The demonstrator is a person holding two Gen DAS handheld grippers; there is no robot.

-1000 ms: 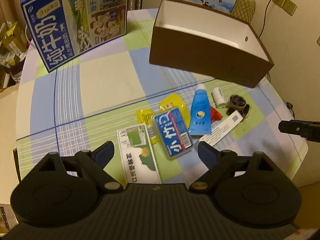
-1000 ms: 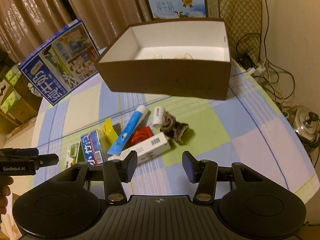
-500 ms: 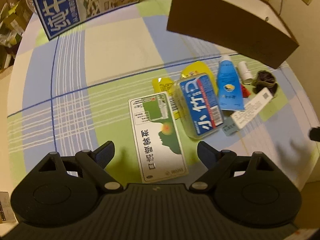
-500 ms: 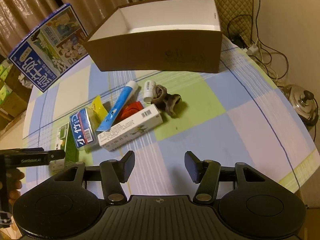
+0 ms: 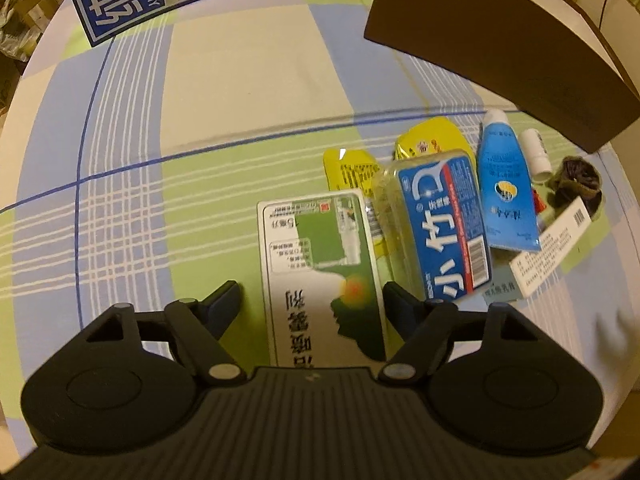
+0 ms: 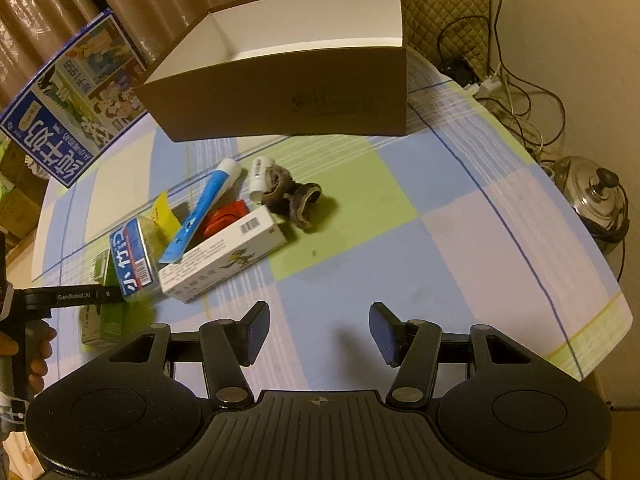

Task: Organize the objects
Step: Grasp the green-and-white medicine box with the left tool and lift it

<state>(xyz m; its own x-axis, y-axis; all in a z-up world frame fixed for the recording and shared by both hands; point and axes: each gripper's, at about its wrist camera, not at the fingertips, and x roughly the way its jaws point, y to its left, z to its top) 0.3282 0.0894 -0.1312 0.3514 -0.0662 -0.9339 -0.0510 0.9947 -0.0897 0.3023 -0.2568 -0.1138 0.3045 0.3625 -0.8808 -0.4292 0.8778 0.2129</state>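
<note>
A flat green-and-white box (image 5: 320,268) lies between the open fingers of my left gripper (image 5: 316,306), its near end under the gripper body. To its right sit a blue-labelled clear case (image 5: 444,224), yellow sachets (image 5: 428,140), a blue tube (image 5: 506,184), a small white bottle (image 5: 536,152), a dark scrunchie (image 5: 576,178) and a long white carton (image 5: 552,252). My right gripper (image 6: 318,330) hangs open over bare tablecloth, nearer than the white carton (image 6: 224,256) and the scrunchie (image 6: 292,196). The left gripper (image 6: 72,298) shows at the left edge over the green box (image 6: 104,312).
An open brown cardboard box (image 6: 280,92) with a white inside stands behind the pile. A blue milk carton (image 6: 68,104) leans at the back left. The table's right edge (image 6: 600,320) drops to a metal pot (image 6: 596,196) and cables on the floor.
My left gripper has dropped and moved forward until its fingers straddle the green-and-white box. My right gripper has tilted down a little and come closer to the table.
</note>
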